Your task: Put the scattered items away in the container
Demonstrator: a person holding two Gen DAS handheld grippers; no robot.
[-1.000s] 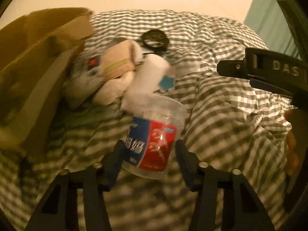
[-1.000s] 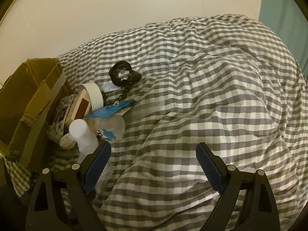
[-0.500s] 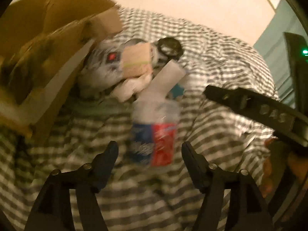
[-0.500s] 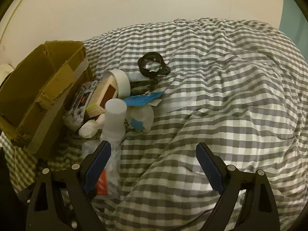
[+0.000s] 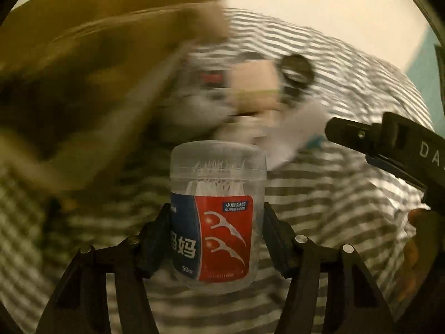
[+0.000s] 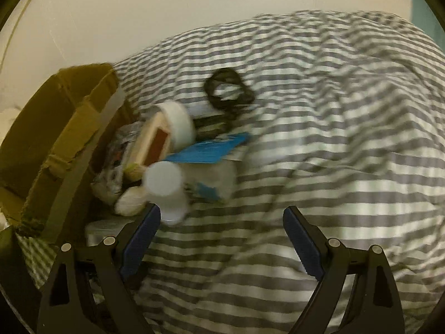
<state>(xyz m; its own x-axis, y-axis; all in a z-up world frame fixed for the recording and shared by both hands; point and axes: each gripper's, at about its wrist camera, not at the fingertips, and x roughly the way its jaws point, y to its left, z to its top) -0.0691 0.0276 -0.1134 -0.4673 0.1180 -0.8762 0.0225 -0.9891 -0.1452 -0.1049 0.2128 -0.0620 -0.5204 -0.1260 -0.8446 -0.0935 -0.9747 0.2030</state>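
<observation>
Your left gripper (image 5: 217, 239) is clamped on the clear floss-pick jar (image 5: 218, 211), held upright with the fingers pressing its labelled lower half, and the cardboard box (image 5: 91, 78) sits up and to the left of it. The jar is smooth plastic and gripped low, so a quick swing toward the box could, I judge, let it twist or slide out onto the duvet; the heavy blur says you are moving fast. Your right gripper (image 6: 222, 239) hangs empty with its jaws wide, close to the white bottle (image 6: 165, 186) at the near edge of the pile, and could knock it over. Beyond the bottle lie a tape roll (image 6: 178, 122), a blue packet (image 6: 207, 150) and a black hair tie (image 6: 226, 91). Everything rests on a soft, rumpled grey-and-white checked duvet (image 6: 333, 139), which gives uneven footing, under a plain cream wall (image 6: 167, 14) in dim yellowish light.
</observation>
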